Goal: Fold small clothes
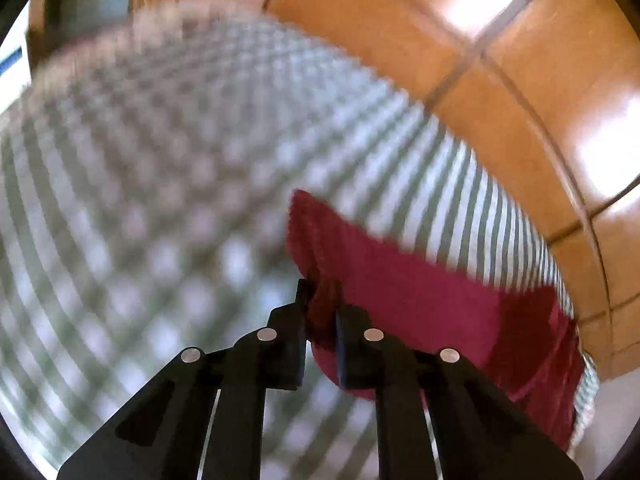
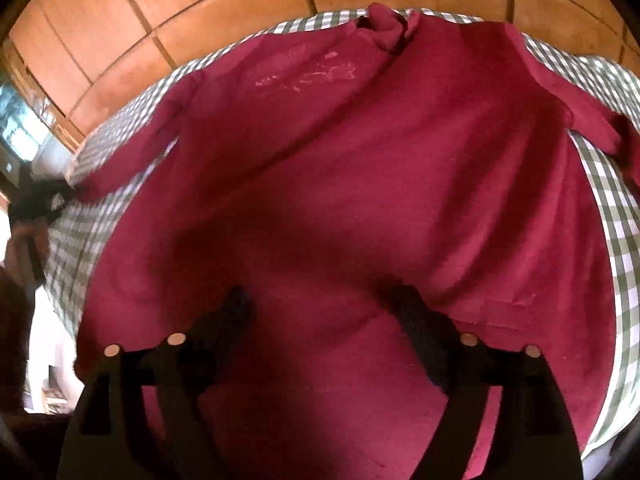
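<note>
A maroon long-sleeved top (image 2: 360, 168) lies spread on a green-and-white checked cloth (image 2: 620, 240), collar (image 2: 384, 28) at the far edge and sleeves stretched out to both sides. My right gripper (image 2: 320, 300) hovers open over the lower body of the top, its fingers wide apart and nothing pinched between them. In the left wrist view, my left gripper (image 1: 320, 304) is shut on a bunched end of the maroon fabric (image 1: 400, 280), which trails off to the right over the checked cloth (image 1: 160, 180). That view is blurred.
Orange-brown floor tiles (image 2: 120, 40) lie beyond the far edge of the checked surface, seen also in the left wrist view (image 1: 520, 80). A dark blurred shape (image 2: 36, 200) sits at the end of the left sleeve; I cannot identify it.
</note>
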Motion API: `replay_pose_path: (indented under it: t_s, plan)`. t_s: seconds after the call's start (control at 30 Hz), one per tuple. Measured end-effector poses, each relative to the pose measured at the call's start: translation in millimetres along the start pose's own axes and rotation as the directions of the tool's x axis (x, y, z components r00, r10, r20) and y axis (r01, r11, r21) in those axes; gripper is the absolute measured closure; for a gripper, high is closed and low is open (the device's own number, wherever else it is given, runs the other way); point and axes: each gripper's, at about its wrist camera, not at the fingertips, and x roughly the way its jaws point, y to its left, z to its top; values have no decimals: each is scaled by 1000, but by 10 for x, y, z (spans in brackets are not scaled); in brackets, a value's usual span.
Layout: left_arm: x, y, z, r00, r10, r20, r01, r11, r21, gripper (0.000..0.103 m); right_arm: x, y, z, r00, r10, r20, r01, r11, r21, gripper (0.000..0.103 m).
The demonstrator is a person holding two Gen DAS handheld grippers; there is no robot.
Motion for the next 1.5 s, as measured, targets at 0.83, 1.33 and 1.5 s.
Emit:
replay_pose_path:
  t_s: [0.83, 1.33, 1.5]
  plan:
    - [-518, -432, -844, 904, -362, -228, 410, 887, 214, 38, -59, -49, 48, 999, -25, 23, 25, 999, -21, 17]
    - [-695, -512, -2457, 740, -404, -537, 590, 773, 231, 99, -759, -1261, -694, 968, -250, -6, 246, 948, 201, 92]
    - [-882, -397, -2709, 751, -351, -560, 559, 789, 256, 100, -842, -1160, -762, 962, -273, -12, 272, 955, 115, 96]
